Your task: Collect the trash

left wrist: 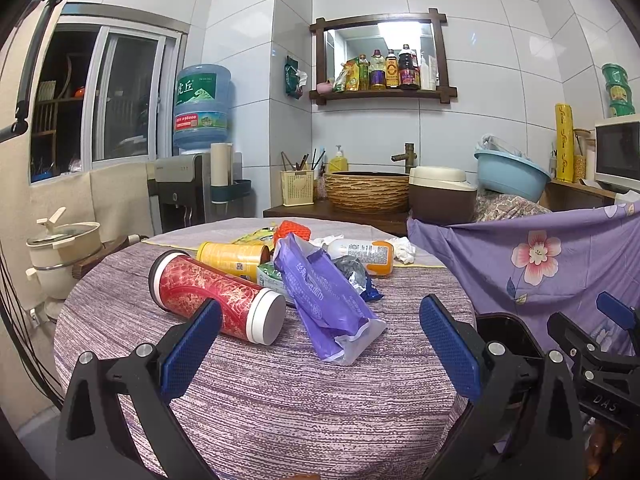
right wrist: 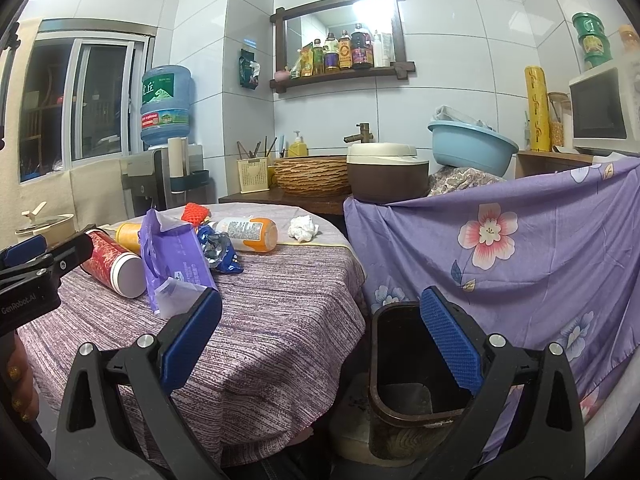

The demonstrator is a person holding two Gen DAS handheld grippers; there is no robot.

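- Left gripper (left wrist: 320,344) was spread wide and empty, hovering low over the near part of the round table (left wrist: 280,400) — nothing between its blue pads (left wrist: 192,352).
- Right gripper (right wrist: 320,340) was also wide apart and empty, sitting over the gap between the table edge and the bin (right wrist: 404,408).
- Trash lay in a cluster on the far half of the table: red canister (left wrist: 216,300) on its side, white cap toward the camera; yellow can (left wrist: 232,258) on its side just behind it.
- Purple wrapper (left wrist: 324,304) lay just right of the red canister, open end toward the near edge — closest item to the left gripper.
- Crumpled foil packet (left wrist: 356,276) sat touching the purple wrapper's right side.
- White-and-orange bottle (left wrist: 364,254) lay on its side behind the foil; crumpled tissue (left wrist: 404,250) just right of it.
- Orange mesh thing (left wrist: 296,230) at the back of the pile.
- Bin was dark, open-topped, on the floor right of the table, beside the purple floral cloth (right wrist: 520,240); it looked nearly empty inside.
- Left gripper also showed at the left edge of the right wrist view, near the red canister.
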